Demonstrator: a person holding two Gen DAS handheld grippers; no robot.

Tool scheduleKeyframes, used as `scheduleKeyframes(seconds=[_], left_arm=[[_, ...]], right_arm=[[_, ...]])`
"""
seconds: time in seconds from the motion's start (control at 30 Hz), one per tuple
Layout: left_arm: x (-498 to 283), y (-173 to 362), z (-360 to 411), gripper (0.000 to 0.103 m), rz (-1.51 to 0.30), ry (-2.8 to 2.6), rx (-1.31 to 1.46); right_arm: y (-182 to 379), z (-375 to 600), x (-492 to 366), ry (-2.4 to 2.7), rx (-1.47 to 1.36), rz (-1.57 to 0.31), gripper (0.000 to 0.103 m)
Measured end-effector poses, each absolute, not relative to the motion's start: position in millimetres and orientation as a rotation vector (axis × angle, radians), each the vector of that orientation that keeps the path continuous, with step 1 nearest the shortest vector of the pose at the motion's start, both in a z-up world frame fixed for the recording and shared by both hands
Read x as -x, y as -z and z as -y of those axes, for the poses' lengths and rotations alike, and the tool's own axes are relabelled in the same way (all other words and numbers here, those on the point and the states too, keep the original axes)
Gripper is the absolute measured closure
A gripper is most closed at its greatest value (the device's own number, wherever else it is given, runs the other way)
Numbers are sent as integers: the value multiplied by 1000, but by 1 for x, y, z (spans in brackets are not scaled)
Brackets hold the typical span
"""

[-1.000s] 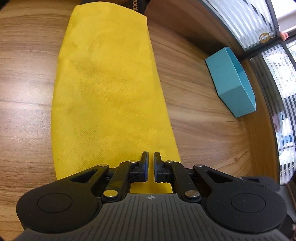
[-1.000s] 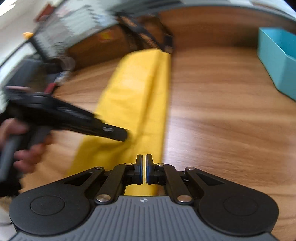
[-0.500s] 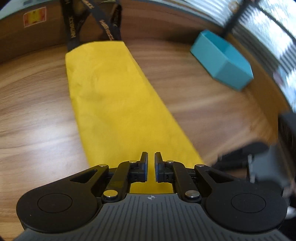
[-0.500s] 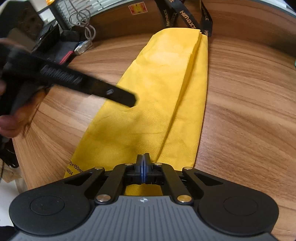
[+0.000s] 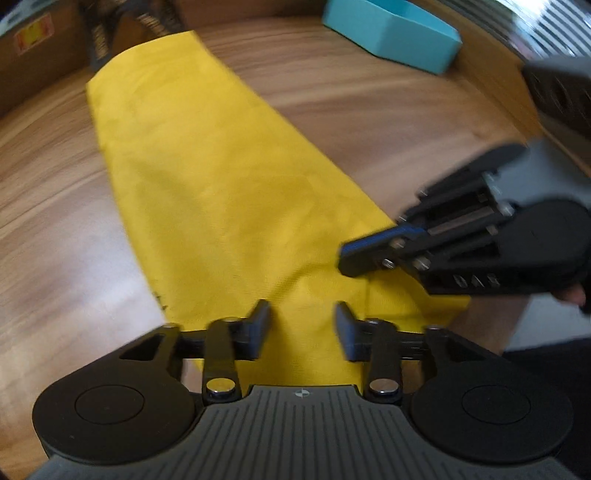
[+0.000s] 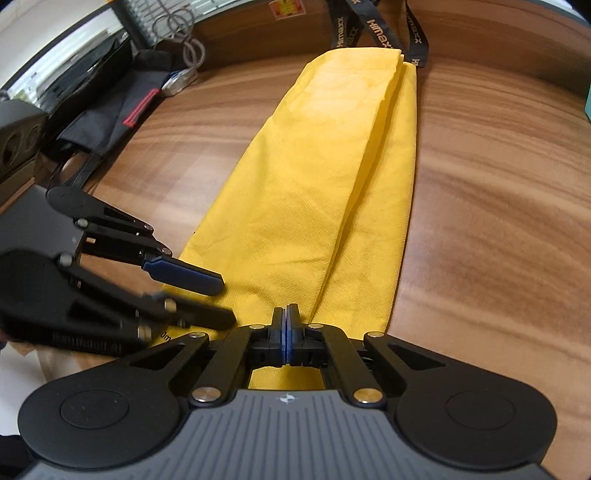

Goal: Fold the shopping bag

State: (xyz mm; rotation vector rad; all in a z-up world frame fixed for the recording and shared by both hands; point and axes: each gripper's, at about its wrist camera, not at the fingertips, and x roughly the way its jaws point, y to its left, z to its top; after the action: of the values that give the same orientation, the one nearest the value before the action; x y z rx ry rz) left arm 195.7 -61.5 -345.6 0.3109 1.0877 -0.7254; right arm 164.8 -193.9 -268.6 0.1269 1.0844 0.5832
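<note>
Yellow shopping bag [image 6: 317,192] lies flat on the wooden counter [image 6: 498,184], already folded lengthwise into a long strip, black handles [image 6: 384,33] at the far end. Near end sits right under both tools.

Right gripper [image 6: 287,328] — jaws closed, apparently pinching the bag's near edge; the fabric between the pads is hidden, so the hold is a judgement. In the left wrist view the cloth puckers up toward it. Left gripper [image 5: 301,319] — jaws open, spread over the near-left part of the strip, holding nothing.

Risks from here:
- Only one side gripped: lifting now would likely drag the strip skewed and the fold would land crooked.
- Stacked layers show along the right edge; a shallow pinch could catch just the top layer and the lengthwise fold opens.
- The two tools are close together at the near end and could collide as the left one closes.
- Left wrist view is motion-blurred — hard to judge how well the open jaws line up with the edge.

Containers: teal box [image 5: 391,33] far right on the counter, well apart from the bag; contents cannot be told. Dark pouch [image 6: 110,107] far left, contents hidden.
</note>
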Motion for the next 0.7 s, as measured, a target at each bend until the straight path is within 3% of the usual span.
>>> scheduleKeyframes(seconds=[0.07,0.17,0.27,0.3,0.4,0.57,0.7], left_arm=[[-180,346,62,42,-1068,733,-340],[-167,346,52,44,-1071,730,-261],[-168,341,25,69,-1136,692,-58],[-167,340,14,72,-1136,666,10],[-163,335,0,72,-1088,577,23],[-137,338,26,73,-956,629,-297],[-128,345,20,75,-924,632,-276]], right_arm=[[267,191,-154,-593,-111,-1093,103],[264,186,-133,-586,-72,-1090,103],[261,179,-111,-540,-52,-1085,103],[259,175,-101,-519,-41,-1079,103],[257,167,-79,-470,1,-1048,103],[257,158,-56,-384,11,-1017,103],[257,153,-42,-325,-12,-1009,103]])
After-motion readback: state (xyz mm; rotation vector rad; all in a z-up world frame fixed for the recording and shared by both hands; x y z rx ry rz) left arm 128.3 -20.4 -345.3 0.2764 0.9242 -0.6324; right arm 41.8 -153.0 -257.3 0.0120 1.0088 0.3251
